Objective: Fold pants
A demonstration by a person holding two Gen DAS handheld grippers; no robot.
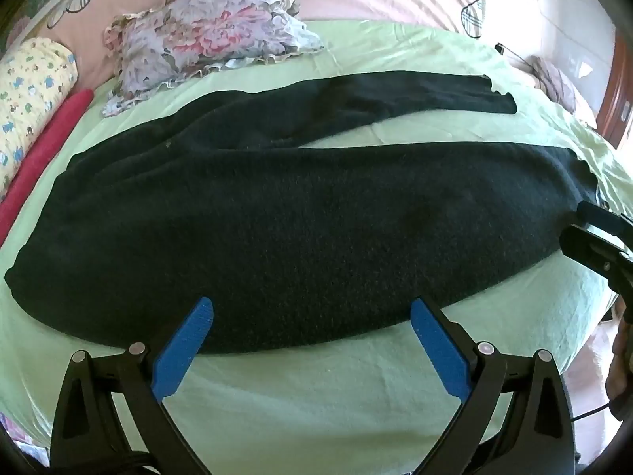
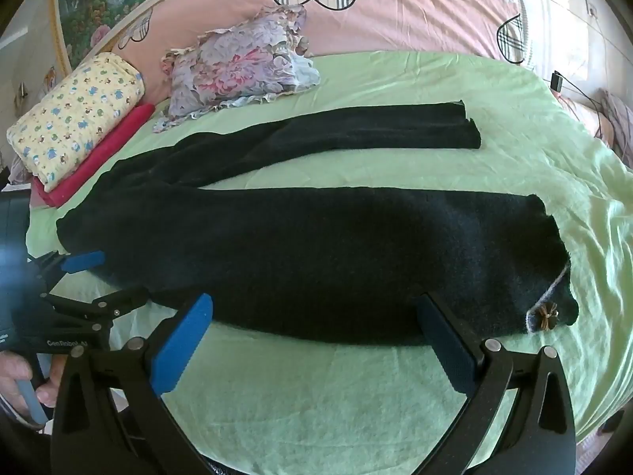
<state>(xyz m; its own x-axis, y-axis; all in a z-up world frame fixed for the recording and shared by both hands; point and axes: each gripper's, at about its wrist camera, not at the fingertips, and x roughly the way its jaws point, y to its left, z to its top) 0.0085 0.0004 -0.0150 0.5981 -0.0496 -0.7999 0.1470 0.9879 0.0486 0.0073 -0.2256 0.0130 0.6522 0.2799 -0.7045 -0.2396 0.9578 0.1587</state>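
1. Starting nearest: the left gripper (image 1: 312,308) hangs with its jaws spread wide and nothing between them, tips over the near edge of the pants (image 1: 296,213). The right gripper (image 2: 314,304) is just as wide and just as empty, over the same near edge but closer to the hem end.
2. Relative to the pants, the green sheet (image 2: 316,396) shows on the near side. Biting too deep there would likely catch sheet along with cloth and drag the bedding into the fold.
3. The pants lie flat across the sheet, waist to the left, near leg thick and dark, with a small tie (image 2: 546,310) at its hem. A pad closing on that tie alone could slip off.
4. Beyond the near leg, the far leg (image 2: 336,126) lies apart from it. Lifting with uneven grips would probably leave the legs skewed.
5. Just past the pants sits a floral pillow (image 2: 241,63), with a red towel (image 2: 95,158) by the waist; a wide swing could snag either.
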